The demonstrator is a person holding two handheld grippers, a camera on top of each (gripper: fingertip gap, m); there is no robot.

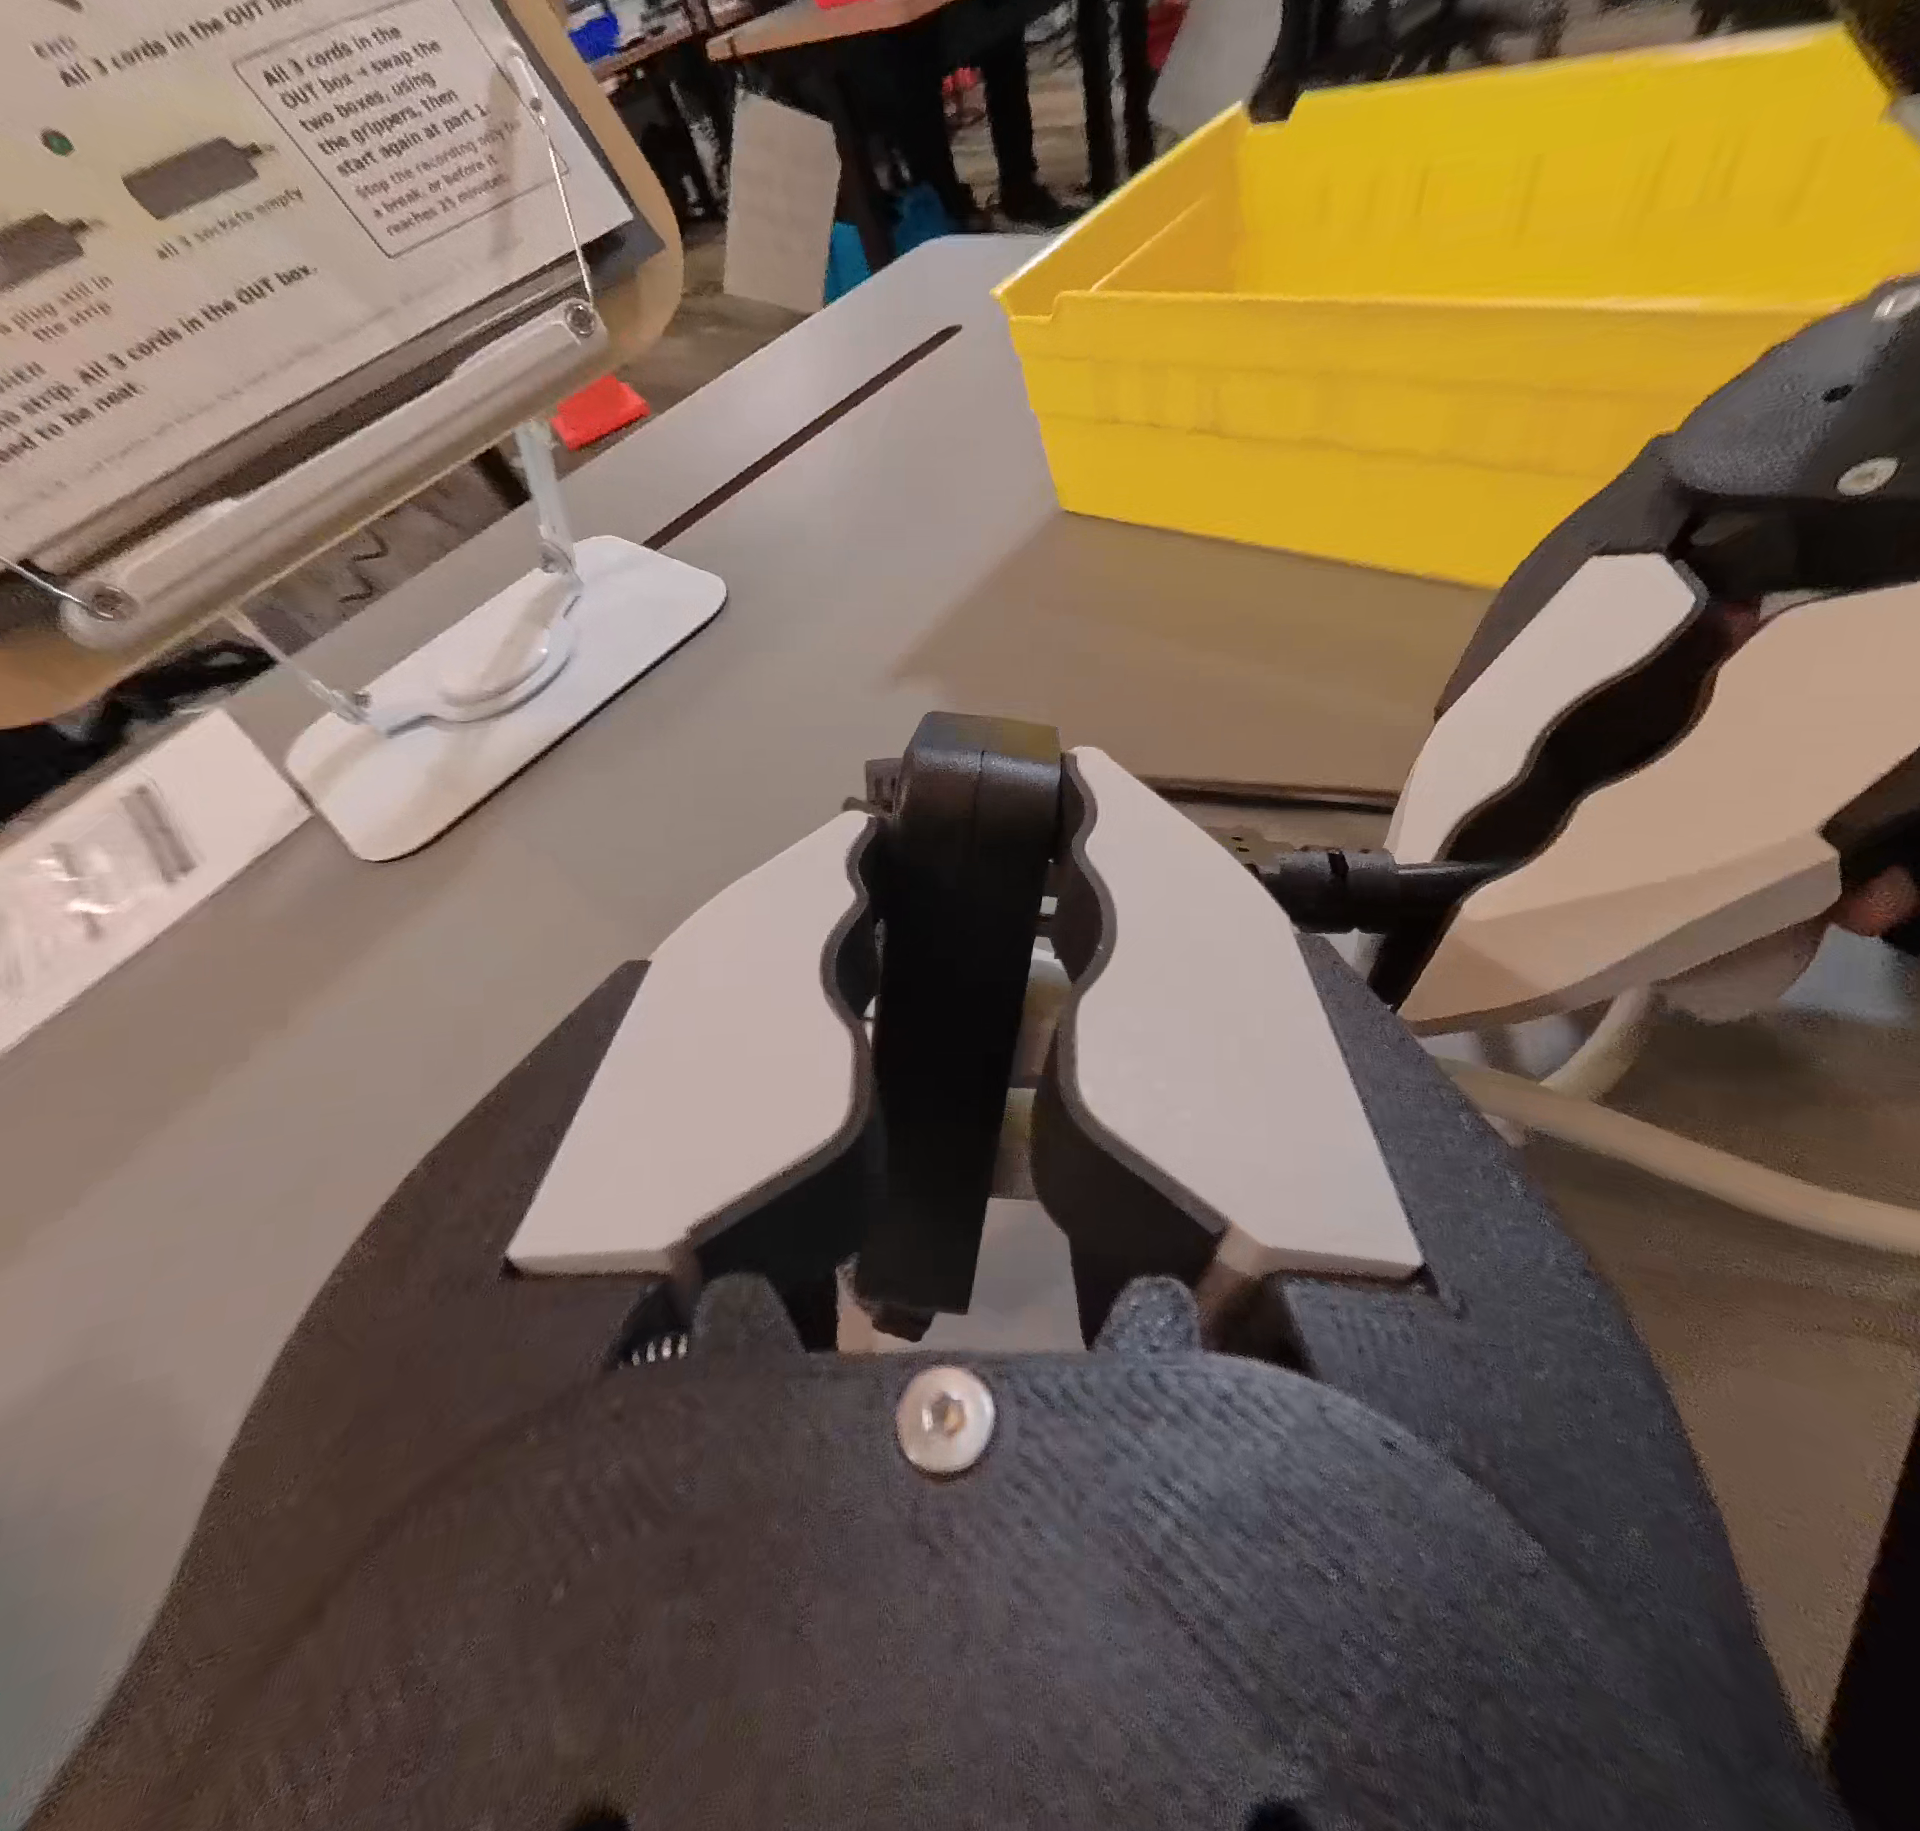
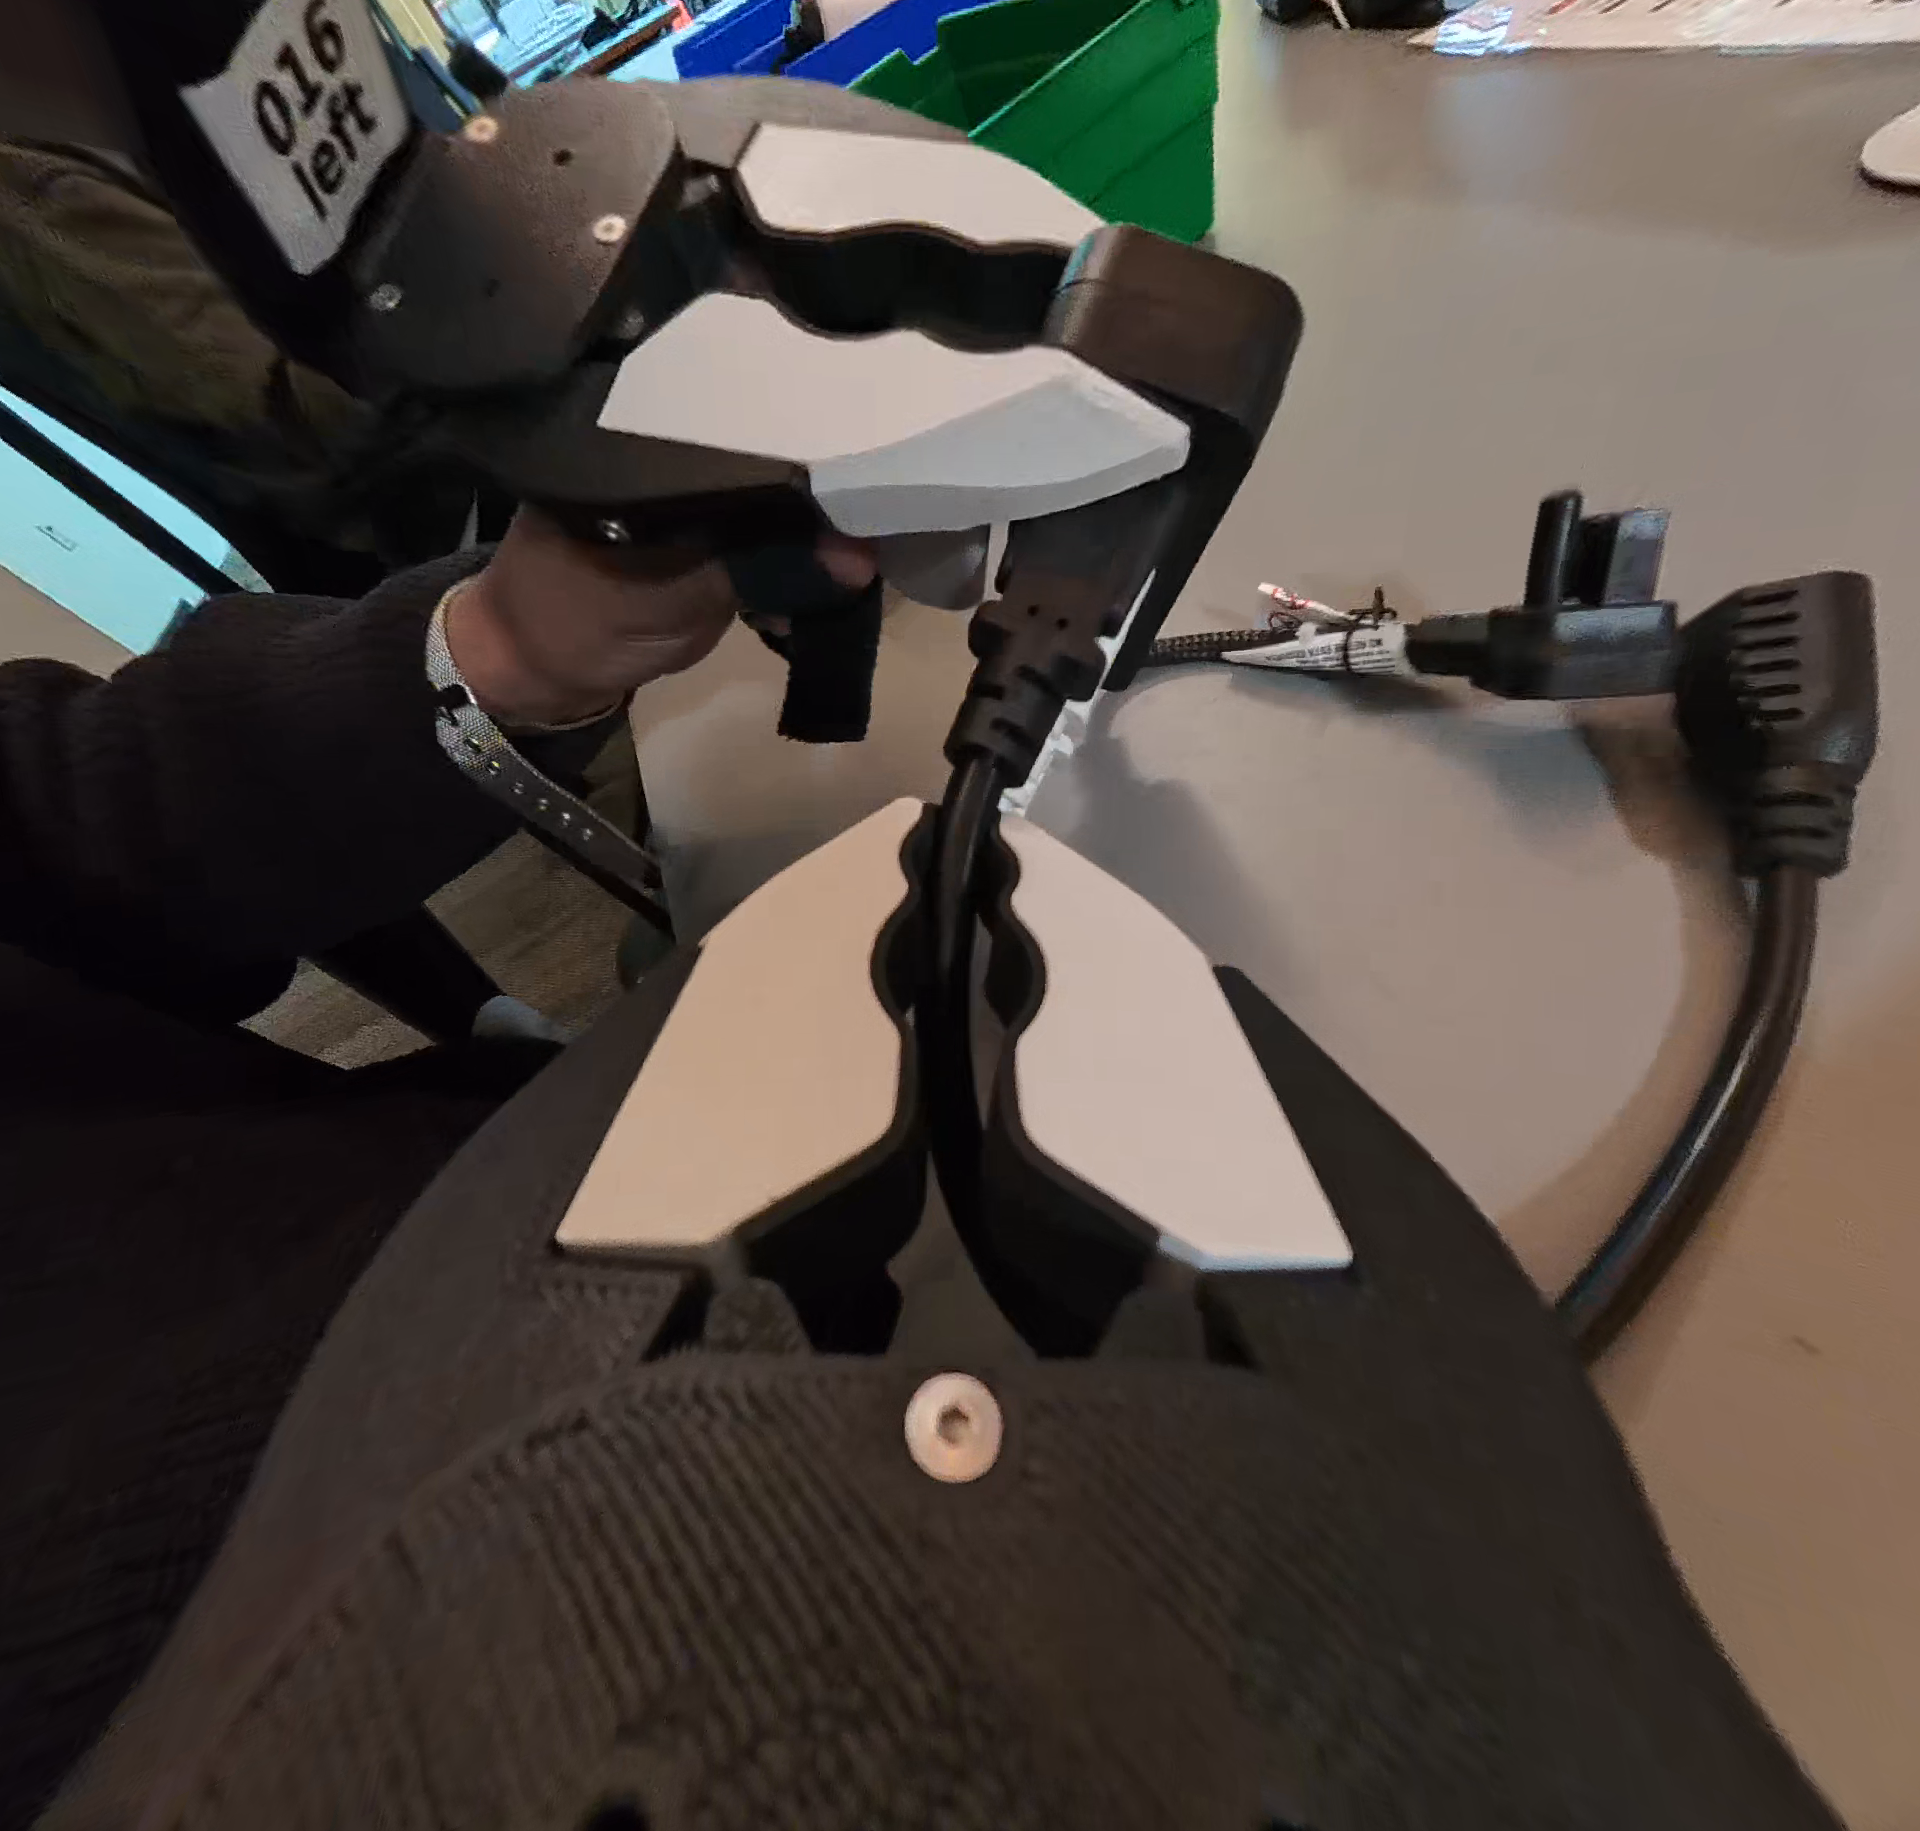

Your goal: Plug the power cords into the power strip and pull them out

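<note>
Power cord: black cable (image 2: 951, 950) running up between the right gripper's (image 2: 961, 851) fingers to a ribbed strain relief (image 2: 1023, 680) and on into the black plug block held by the other tool.
Plug block: black angular housing (image 1: 961, 960), lifted off the surface; in the left wrist view its long axis runs straight along the fingers, away from the camera.
Left gripper (image 1: 971, 810): fingers clamped on the plug block from both sides, the block's far end poking out past the tips.
Right gripper: fingers closed onto the cable just below the strain relief, gripping the cord rather than the plug.
Key relation: the two tools meet nearly at right angles, with the cable leaving the block sideways towards the right gripper, so the left one is the tool actually carrying the plug.
Second cord: another black plug (image 2: 1782, 701) with its cable lies on the grey surface (image 2: 1455, 347) to the right, well apart from both grippers.
Power strip: I cannot make one out with certainty in either view.
Bins: a yellow bin (image 1: 1403, 399) stands beyond the left gripper; a green bin (image 2: 1091, 88) sits farther off.
Instruction sheet: on a white stand (image 1: 499, 669) at left.
</note>
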